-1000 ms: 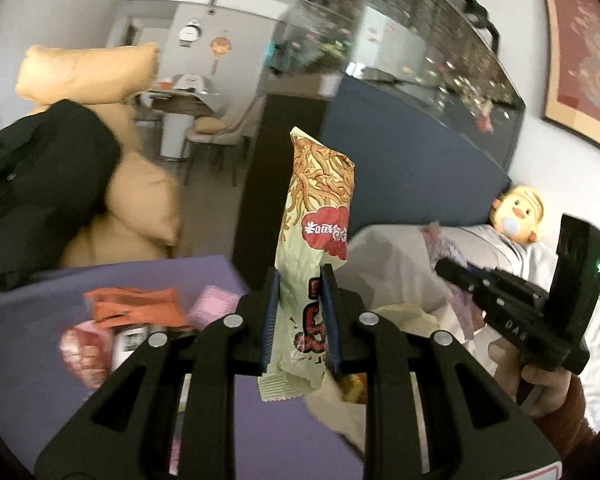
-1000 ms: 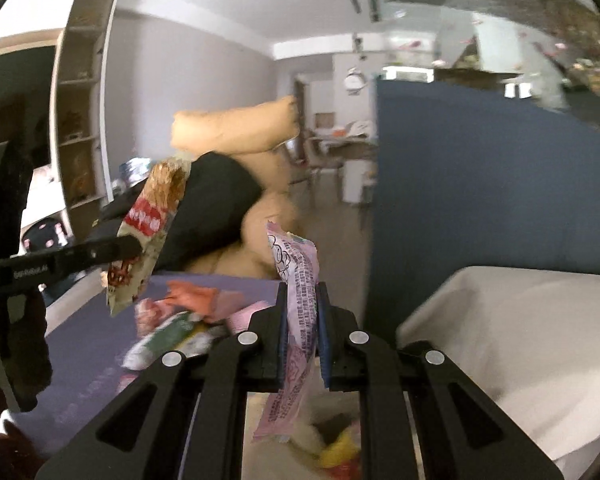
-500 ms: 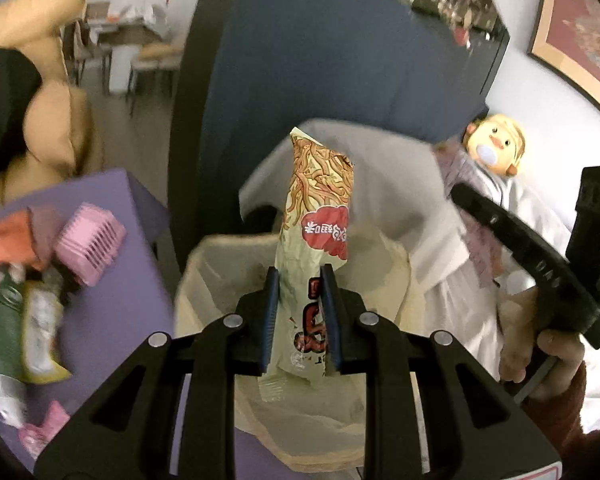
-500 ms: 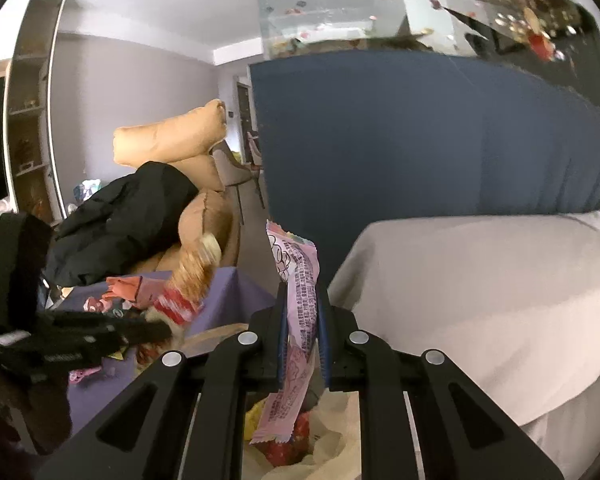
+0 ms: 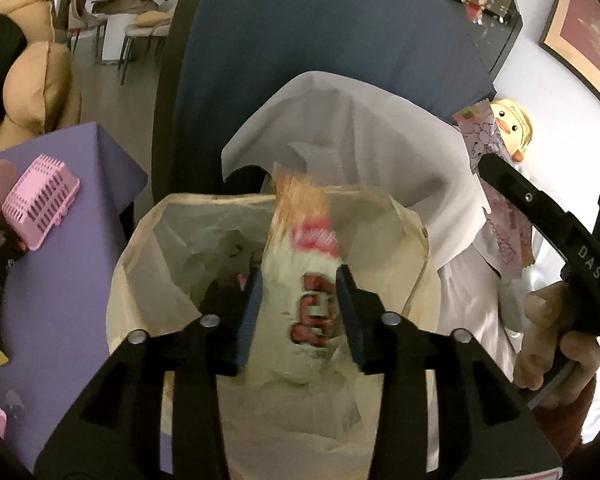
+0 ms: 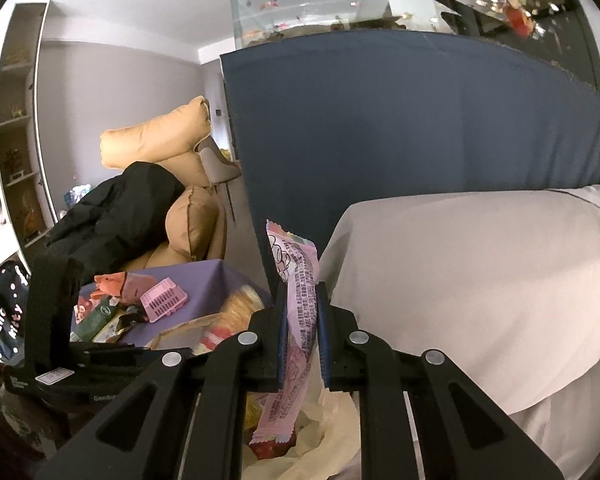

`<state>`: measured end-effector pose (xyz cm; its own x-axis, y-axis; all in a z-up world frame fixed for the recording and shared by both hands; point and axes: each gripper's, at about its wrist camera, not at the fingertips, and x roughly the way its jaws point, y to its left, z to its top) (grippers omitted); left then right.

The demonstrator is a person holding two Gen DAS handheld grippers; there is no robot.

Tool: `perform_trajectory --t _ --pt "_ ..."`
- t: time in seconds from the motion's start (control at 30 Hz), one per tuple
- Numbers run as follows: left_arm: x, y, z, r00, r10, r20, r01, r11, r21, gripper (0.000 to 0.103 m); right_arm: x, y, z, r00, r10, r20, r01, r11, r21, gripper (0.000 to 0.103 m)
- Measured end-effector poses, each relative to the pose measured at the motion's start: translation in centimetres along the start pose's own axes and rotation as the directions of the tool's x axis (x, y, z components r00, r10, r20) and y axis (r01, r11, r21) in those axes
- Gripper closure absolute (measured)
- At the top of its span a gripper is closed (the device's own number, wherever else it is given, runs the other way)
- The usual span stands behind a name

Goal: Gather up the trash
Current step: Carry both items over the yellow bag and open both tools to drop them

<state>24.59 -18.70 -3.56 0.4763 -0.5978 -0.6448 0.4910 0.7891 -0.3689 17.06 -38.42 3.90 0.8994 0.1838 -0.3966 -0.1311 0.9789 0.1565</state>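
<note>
Dropping the snack packet (image 5: 300,276) works best centred over the bin bag (image 5: 412,224) at lower middle; the left gripper (image 5: 298,312) has just been opening, its jaws apart, the blurred packet loose between them. The right gripper (image 6: 302,336) pinches a pink wrapper (image 6: 296,320) above the bag, next to release.

Glossy printed foil snack wrapper (image 5: 300,280); crinkled thin plastic bag liner (image 5: 180,240); matt purple tablecloth (image 5: 60,280)

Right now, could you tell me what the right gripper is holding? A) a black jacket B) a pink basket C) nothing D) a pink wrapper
D: the right gripper is clamped on the pink wrapper, which hangs down over the trash bag.
</note>
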Motion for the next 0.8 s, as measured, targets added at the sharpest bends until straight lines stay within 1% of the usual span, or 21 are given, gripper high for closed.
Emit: perform_trajectory --t 0.1,0.2,0.33,0.37,0.43,0.53,0.7,0.8 --pt "-0.7 0.3 -0.5 1.000 0.015 -0.001 -0.015 1.000 0.002 0.062 0.6 0.5 -0.4 1.000 0.015 -0.013 -0.015 1.000 0.000 0.089" --pt "-1.9 0.7 -0.9 0.998 0.070 0.005 -0.070 0.997 0.023 0.062 1.4 1.1 -0.8 0.999 0.035 -0.031 -0.035 0.999 -0.003 0.089" --pt "-4.1 1.9 -1.7 0.994 0.110 0.024 -0.110 0.994 0.017 0.062 3.0 2.5 -1.6 0.995 0.063 -0.078 -0.065 0.998 -0.022 0.089" --pt "-4.9 2.5 -2.0 0.990 0.135 0.033 -0.135 0.991 0.011 0.062 3.3 2.9 -1.9 0.994 0.068 -0.091 -0.071 0.997 -0.030 0.089" --pt "-5.8 3.4 -2.2 0.986 0.161 0.039 -0.161 0.987 -0.005 0.062 4.3 3.9 -2.5 0.990 0.072 -0.122 -0.079 0.996 -0.050 0.089" --pt "-7.3 5.5 -2.4 0.981 0.191 0.044 -0.188 0.981 -0.053 0.062 5.5 4.9 -3.2 0.984 0.075 -0.160 -0.086 0.994 -0.064 0.089" --pt "-9.0 8.0 -3.0 0.971 0.235 0.051 -0.229 0.968 -0.103 0.061 6.8 5.9 -3.9 0.979 0.060 -0.194 -0.080 0.992 -0.093 0.089" --pt "-9.7 9.3 -3.4 0.967 0.249 0.049 -0.240 0.961 -0.134 0.061 7.3 6.0 -4.1 0.977 0.047 -0.206 -0.069 0.993 -0.099 0.089"
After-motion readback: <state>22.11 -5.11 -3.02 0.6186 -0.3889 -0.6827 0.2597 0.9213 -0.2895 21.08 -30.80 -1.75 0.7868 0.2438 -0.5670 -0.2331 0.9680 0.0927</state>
